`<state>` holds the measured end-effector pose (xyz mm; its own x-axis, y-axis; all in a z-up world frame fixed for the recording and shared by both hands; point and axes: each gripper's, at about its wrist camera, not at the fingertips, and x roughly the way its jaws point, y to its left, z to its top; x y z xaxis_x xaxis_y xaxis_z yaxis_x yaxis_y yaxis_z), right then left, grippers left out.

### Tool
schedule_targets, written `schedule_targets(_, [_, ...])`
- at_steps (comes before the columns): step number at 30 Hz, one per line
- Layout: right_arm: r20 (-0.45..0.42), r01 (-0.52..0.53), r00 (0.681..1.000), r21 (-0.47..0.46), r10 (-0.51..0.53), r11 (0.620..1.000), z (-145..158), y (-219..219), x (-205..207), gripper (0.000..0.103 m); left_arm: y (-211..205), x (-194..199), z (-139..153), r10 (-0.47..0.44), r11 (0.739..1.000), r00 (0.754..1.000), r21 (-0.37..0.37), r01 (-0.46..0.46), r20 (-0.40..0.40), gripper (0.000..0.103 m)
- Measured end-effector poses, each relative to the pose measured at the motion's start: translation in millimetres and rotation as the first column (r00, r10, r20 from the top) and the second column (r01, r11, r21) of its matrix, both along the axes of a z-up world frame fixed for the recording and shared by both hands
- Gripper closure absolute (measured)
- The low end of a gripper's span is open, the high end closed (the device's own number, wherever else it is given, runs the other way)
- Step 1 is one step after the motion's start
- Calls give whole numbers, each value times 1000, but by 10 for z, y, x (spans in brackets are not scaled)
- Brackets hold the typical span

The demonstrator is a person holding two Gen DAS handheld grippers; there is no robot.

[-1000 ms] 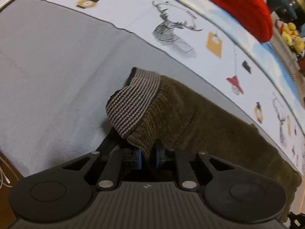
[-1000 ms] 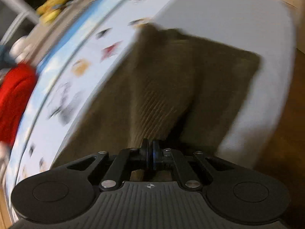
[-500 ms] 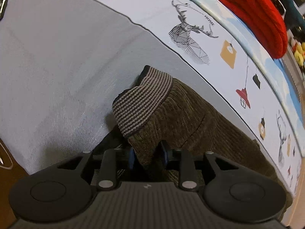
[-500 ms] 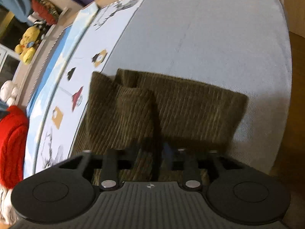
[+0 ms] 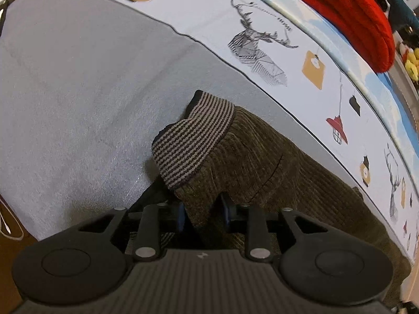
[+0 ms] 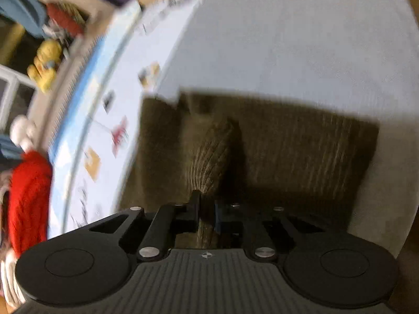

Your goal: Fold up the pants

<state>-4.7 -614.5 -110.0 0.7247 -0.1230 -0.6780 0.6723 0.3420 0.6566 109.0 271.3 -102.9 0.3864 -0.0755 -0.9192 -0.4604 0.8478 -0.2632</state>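
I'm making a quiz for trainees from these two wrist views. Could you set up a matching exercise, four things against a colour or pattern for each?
Things:
1. pants
2. waistband
3. knitted item
4. plush toy

Colour or pattern:
A. yellow
B. olive corduroy
C. red
D. brown and black stripes

Pairs: 1-B, 2-D, 3-C, 4-A

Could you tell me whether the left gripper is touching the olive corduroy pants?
Touching. In the left wrist view, the left gripper has a bunch of the pants between its closing jaws, both pads against the fabric.
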Motion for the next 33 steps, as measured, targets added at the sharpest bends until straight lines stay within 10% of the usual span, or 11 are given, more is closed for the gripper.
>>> schedule_targets(5, [227, -1, 972, -265, 63, 964, 655, 215, -291, 101, -53, -103, 199, -62, 997, 993, 48, 57, 100, 90])
schedule_targets(11, [-238, -3, 971, -175, -39, 984, 189, 64, -394, 101, -97, -182, 125, -143, 988, 989, 64, 141, 33, 88])
schedule_targets(18, [-246, 8, 969, -111, -35, 994, 44, -39, -409, 86, 212, -228, 48, -14, 999, 999, -34, 15, 32, 56])
schedule_targets(23, [-251, 5, 967, -144, -42, 990, 19, -11, -338, 94, 251, -188, -35, 25, 997, 1000, -77, -24, 15, 76])
schedule_targets(29, [-74, 16, 996, -394, -49, 919, 524, 201, -406, 101, 222, -418, 332, -3, 1000, 980, -25, 8, 200, 88])
schedule_targets(33, [-287, 37, 951, -265, -116, 963, 188, 23, -468, 101, 276, -484, 179, -15, 999, 997, -31, 17, 73, 86])
